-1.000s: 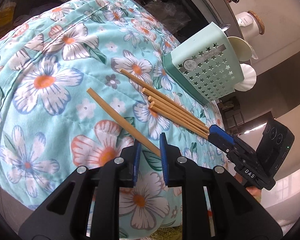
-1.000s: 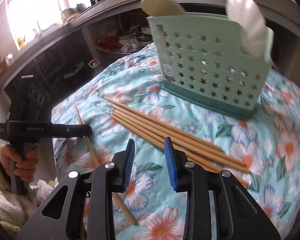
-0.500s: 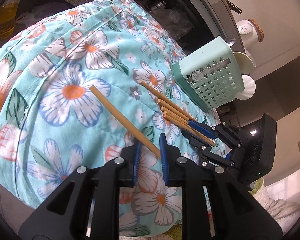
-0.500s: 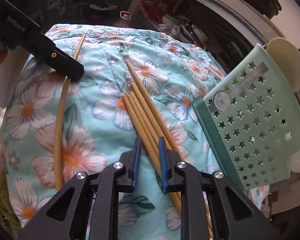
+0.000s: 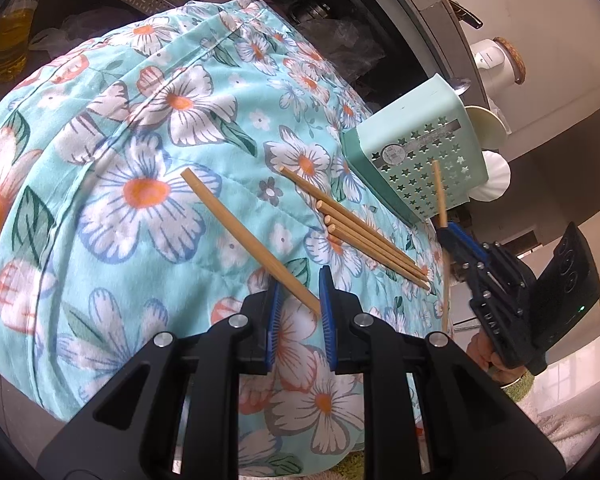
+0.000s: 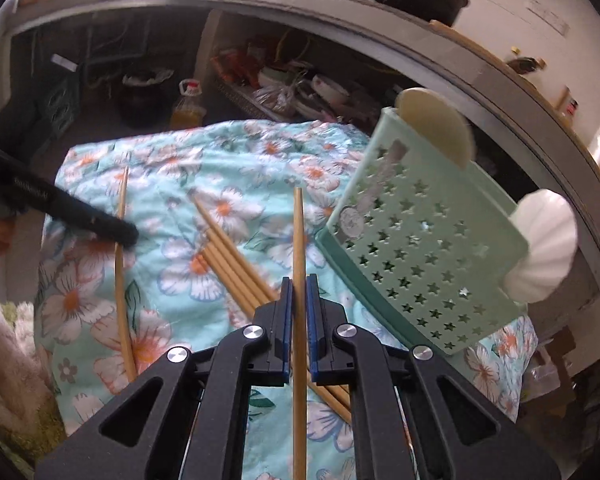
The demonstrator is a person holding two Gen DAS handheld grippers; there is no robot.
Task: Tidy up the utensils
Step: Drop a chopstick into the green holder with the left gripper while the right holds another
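My left gripper is shut on one wooden chopstick, which slants up-left over the floral cloth. In the right wrist view that gripper and its chopstick are at the left. My right gripper has its jaws closing tight on a second chopstick, with the pads pressing both sides. It is lifted and pointing straight ahead. Seen from the left wrist, the right gripper holds this stick upright in front of the mint star-holed holder. Several chopsticks lie on the cloth.
The holder carries a cream spoon and a white ribbed scoop. Behind the cloth are dark shelves with bags, dishes and an oil bottle. A hand grips the right tool; fuzzy rug lies at the left.
My right gripper closed on one chopstick from the pile and raised it off the cloth, turning it upright. The left gripper kept its chopstick and barely moved.
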